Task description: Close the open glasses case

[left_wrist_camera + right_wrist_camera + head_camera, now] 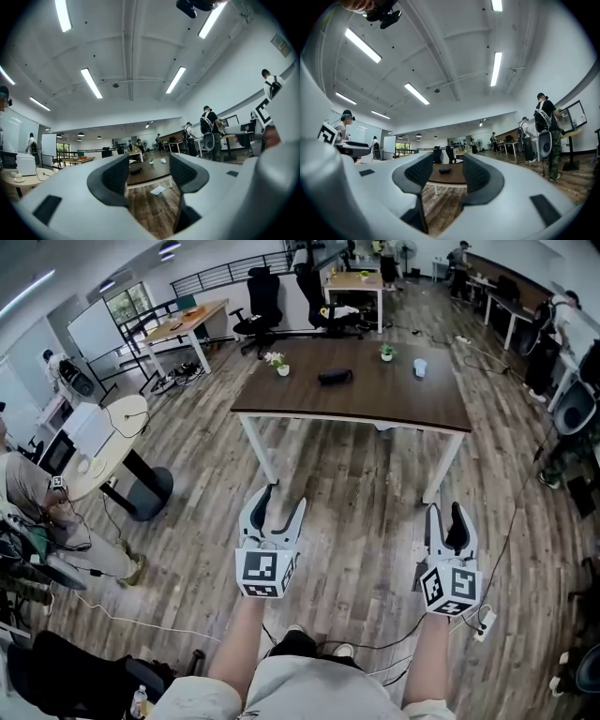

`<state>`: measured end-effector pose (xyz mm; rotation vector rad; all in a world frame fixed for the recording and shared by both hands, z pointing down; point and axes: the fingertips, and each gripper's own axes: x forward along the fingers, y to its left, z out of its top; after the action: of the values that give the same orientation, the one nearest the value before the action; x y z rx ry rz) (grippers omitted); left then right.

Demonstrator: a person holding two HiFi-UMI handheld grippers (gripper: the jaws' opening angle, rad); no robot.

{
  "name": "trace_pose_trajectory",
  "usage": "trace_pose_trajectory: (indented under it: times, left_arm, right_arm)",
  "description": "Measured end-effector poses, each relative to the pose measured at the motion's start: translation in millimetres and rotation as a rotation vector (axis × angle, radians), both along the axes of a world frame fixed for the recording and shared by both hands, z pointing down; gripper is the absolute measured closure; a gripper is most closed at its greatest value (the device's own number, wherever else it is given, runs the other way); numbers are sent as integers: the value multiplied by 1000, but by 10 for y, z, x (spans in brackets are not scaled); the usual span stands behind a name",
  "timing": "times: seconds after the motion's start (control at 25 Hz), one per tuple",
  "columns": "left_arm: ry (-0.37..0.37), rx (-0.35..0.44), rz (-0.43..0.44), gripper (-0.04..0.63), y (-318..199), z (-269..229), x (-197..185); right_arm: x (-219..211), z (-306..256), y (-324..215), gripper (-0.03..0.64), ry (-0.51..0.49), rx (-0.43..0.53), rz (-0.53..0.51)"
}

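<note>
Located one glasses case on the dark table, mid-top toward the far side, well apart from both grippers. Too small here to tell lid up or down. Read its long axis as running left to right in the head view, roughly parallel to the table's near edge, so broadside to the approach.

Placed it ahead and between the two tools: up and right of the left gripper, up and left of the right gripper. Judged the left somewhat nearer.

Cross-checked in the gripper views: case sighted through the gap, close to the left-hand pad; case sighted about mid-gap.

Checked jaws: left gripper spread moderately, right gripper spread wide, nothing between either pair.

Counted: one case, one table under it, one potted plant at left, a second potted plant at right, one pale cup, two grippers.

Expect a walk-up to the table before any reach.
</note>
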<state>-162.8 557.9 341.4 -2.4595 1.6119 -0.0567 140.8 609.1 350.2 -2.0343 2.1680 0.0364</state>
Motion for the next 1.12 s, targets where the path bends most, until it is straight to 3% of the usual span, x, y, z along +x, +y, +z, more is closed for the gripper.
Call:
trace_pose_trajectory:
  times: [0.28,0.56,0.8,1.12]
  left_arm:
    - [-1,-1,7,321,-280,51,131]
    - [29,1,14,321,-958,159,51]
    - [67,-2,14,322,-1909,189,-174]
    - [82,-17,10,325,-3125,166,-632]
  right_arm:
    - [113,38,-271,416,15,-6,-10]
    - [2,52,-900,417,62,-11,-8]
    - [-156,14,-1797,417,91,-25,11]
    - [-712,-62,-3132,417,128,-47,-28]
